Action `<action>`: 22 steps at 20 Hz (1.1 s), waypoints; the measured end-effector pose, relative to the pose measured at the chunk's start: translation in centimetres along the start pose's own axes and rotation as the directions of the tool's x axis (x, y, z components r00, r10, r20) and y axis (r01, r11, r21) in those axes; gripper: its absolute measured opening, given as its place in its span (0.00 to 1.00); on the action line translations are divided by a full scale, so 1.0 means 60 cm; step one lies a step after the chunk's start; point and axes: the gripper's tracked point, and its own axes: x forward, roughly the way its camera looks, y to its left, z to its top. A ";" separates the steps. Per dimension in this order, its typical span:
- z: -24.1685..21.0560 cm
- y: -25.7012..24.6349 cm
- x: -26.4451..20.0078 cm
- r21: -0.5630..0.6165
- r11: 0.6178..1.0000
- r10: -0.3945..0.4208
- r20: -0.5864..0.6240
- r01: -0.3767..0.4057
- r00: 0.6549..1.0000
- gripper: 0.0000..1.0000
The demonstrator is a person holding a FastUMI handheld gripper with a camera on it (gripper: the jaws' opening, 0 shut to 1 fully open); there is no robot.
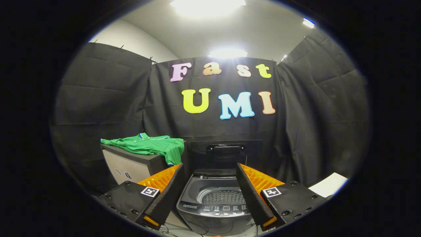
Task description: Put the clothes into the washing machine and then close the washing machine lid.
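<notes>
Gripper (210, 171) fingers spread wide and empty, washing machine (217, 210) between them with lid (226, 154) raised, green shirt (148, 146) draped on cabinet (131, 164) beside it.

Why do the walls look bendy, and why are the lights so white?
In the gripper view, the fisheye lens curves the black cloth wall outward; the ceiling lights glare to plain white; the green shirt and the washing machine between the open gripper fingers look sharp and evenly lit.
</notes>
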 end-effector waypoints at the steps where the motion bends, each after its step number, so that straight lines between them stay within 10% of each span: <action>1: 0.007 0.006 0.006 0.003 1.000 0.009 0.001 -0.009 1.000 0.98; 22: 0.148 0.255 0.227 0.018 0.985 0.172 0.009 -0.172 0.985 0.97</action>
